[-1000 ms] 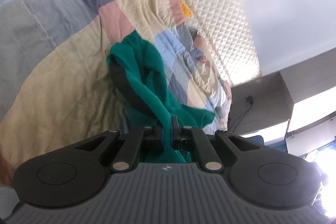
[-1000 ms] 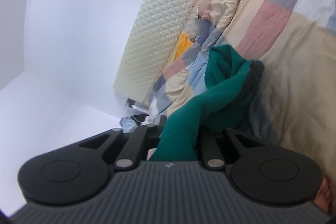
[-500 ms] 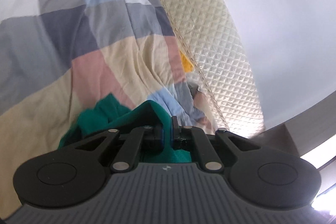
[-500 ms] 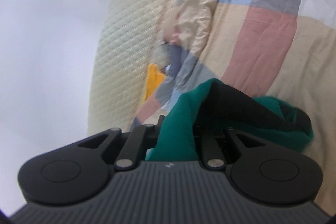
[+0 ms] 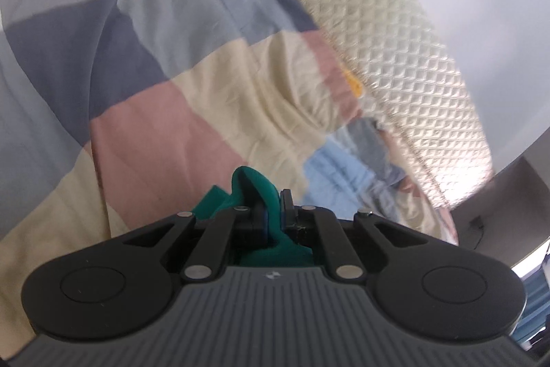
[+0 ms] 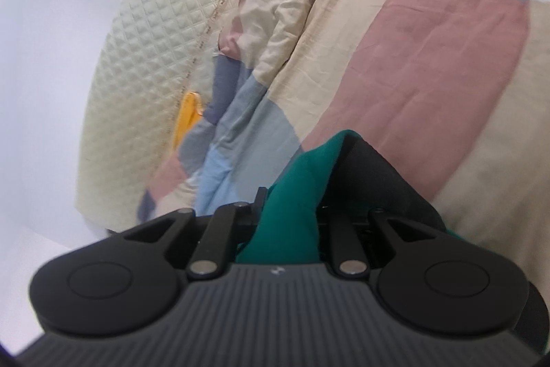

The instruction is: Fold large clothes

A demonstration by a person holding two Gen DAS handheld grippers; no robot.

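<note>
The green garment is pinched between the fingers of my left gripper, which is shut on a fold of it. Only a small bunch shows above the jaws, low over the patchwork quilt. In the right wrist view my right gripper is shut on another part of the green garment. A dark inner side of the cloth drapes over the right finger and hides it. The rest of the garment hangs out of sight under both grippers.
The quilt covers the bed in beige, pink, blue and grey squares, rumpled near the cream quilted headboard. A yellow object sits wedged by the headboard. Dark furniture stands past the bed's corner.
Both grippers have moved forward and down toward the quilt. The garment, which trailed out ahead of them, now bunches at the fingers and little of it shows.
</note>
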